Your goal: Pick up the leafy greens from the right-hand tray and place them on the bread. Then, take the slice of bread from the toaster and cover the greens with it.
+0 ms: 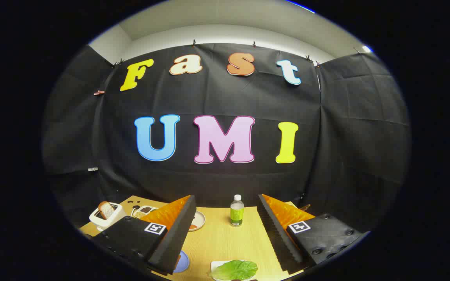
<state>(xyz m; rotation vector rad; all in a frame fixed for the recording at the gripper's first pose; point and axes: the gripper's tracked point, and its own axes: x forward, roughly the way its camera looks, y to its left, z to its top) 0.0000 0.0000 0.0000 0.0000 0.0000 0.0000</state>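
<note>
My gripper (225,218) is held above the wooden table (225,242), its two fingers spread wide apart with nothing between them. A green leaf (234,270) lies on a white tray (215,265) close below, between the fingers. Off to the left, beyond the left finger, a white toaster (106,218) holds a brown slice of bread (107,210) that sticks up out of its slot. A blue plate (182,262) peeks out from under the left finger (174,230); what lies on it is hidden.
A small bottle with a green label (237,211) stands upright at the back of the table, between the fingers. A white dish (197,221) with something reddish and a divided tray of seasonings (143,212) sit behind the left finger. Black cloth walls close the booth.
</note>
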